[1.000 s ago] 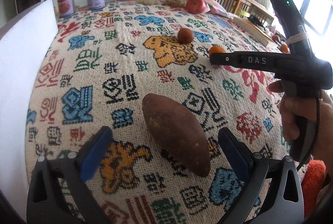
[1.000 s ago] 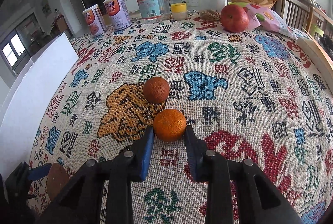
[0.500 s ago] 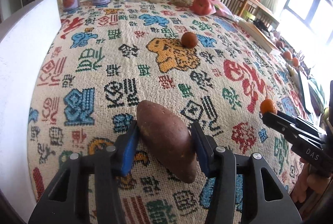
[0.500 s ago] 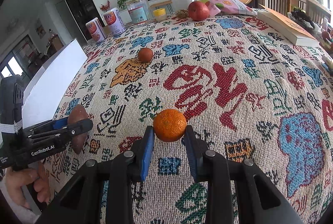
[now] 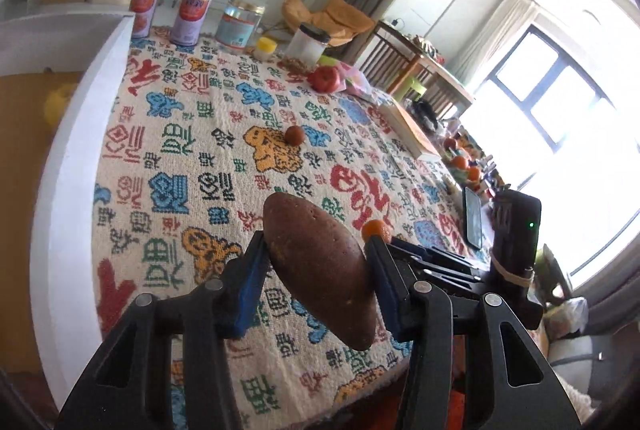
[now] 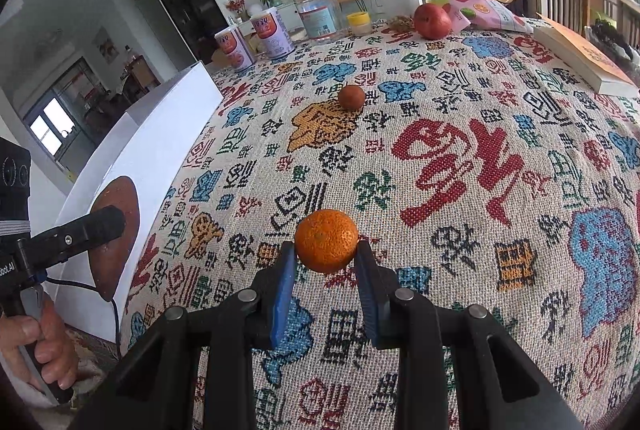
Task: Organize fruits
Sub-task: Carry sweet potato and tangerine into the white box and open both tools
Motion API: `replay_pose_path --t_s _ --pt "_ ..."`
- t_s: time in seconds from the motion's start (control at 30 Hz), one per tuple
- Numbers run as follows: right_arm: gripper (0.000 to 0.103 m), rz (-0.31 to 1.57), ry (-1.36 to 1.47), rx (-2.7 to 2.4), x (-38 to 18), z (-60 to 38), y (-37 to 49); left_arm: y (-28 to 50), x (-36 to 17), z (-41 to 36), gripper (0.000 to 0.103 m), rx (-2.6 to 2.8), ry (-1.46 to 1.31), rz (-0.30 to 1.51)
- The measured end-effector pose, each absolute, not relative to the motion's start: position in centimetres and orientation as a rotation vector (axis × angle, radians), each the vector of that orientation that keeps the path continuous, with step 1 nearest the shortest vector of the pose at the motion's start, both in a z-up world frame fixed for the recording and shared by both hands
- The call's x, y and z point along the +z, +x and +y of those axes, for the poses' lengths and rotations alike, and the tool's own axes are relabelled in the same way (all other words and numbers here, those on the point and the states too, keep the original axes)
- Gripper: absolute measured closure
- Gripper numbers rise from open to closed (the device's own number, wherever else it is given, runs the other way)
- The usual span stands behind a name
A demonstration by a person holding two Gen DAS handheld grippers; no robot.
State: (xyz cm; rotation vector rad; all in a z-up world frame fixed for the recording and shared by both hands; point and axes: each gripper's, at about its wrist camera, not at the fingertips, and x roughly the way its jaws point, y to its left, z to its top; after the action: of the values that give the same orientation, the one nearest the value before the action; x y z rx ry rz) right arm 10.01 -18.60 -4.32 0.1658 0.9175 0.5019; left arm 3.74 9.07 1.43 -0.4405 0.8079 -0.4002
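Note:
My left gripper (image 5: 316, 266) is shut on a brown sweet potato (image 5: 320, 270) and holds it above the patterned tablecloth (image 5: 192, 150) near the front edge. My right gripper (image 6: 326, 262) is shut on an orange tangerine (image 6: 326, 240), lifted above the cloth; the tangerine also shows in the left wrist view (image 5: 376, 228). The sweet potato shows at the left of the right wrist view (image 6: 114, 234). A darker round fruit (image 6: 351, 96) lies on the cloth mid-table. A red apple (image 6: 432, 20) sits at the far side.
A white board (image 5: 76, 166) runs along the table's left side. Two cans (image 6: 272, 32), a clear jar (image 6: 318, 12), a small yellow-lidded pot (image 6: 358, 22) and a snack bag (image 6: 484, 12) stand at the far edge. A book (image 6: 588, 58) lies far right.
Both grippers have lifted and drawn back toward the table's front edge with their fruit. The left gripper closed on the sweet potato and raised it off the cloth.

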Motion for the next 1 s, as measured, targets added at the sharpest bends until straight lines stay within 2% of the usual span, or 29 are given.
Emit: replay_pose_path --t_s 0.13,0.27,0.43,0.6,0.67,0.73,0.77,0.8,0.87,0.9,0.93,1.0 --pt "0.073 0.884 0.153 0.639 -0.3 -14.0 8.7 1.0 5.9 14.5 0.052 -0.344 -0.501 0.711" --pt "0.073 0.873 0.116 0.820 3.3 -7.1 7.4 -0.5 6.8 20.5 0.052 -0.213 -0.537 0.680" --pt "0.073 0.906 0.034 1.028 4.8 2.4 5.3 0.2 2.4 27.2 0.052 -0.029 -0.670 0.756" --pt "0.073 0.963 -0.139 1.076 3.2 9.8 4.8 1.1 -2.5 30.5 0.052 0.092 -0.837 0.834" --pt "0.073 0.982 -0.183 1.061 2.3 11.4 5.4 1.2 -3.8 31.2 0.054 0.130 -0.900 0.847" --pt "0.072 0.996 -0.214 1.039 1.5 12.4 6.0 1.2 -4.5 32.1 0.053 0.148 -0.961 0.850" --pt "0.072 1.000 -0.214 1.022 1.4 12.5 6.5 1.3 -4.6 32.1 0.046 0.154 -0.973 0.847" --pt "0.069 0.994 -0.207 1.010 1.4 12.5 6.8 1.4 -4.4 32.1 0.037 0.160 -0.974 0.839" --pt "0.060 0.969 -0.168 0.995 2.0 11.7 7.2 1.3 -3.3 31.6 0.025 0.169 -0.964 0.800" --pt "0.049 0.947 -0.137 0.989 2.5 11.0 7.4 1.3 -2.6 31.2 0.019 0.167 -0.952 0.775" --pt "0.038 0.922 -0.107 0.978 3.1 10.1 7.6 1.3 -1.8 30.6 0.018 0.164 -0.933 0.751" --pt "0.030 0.871 -0.062 0.943 4.1 7.8 7.9 1.4 -0.2 29.1 0.014 0.146 -0.881 0.711"
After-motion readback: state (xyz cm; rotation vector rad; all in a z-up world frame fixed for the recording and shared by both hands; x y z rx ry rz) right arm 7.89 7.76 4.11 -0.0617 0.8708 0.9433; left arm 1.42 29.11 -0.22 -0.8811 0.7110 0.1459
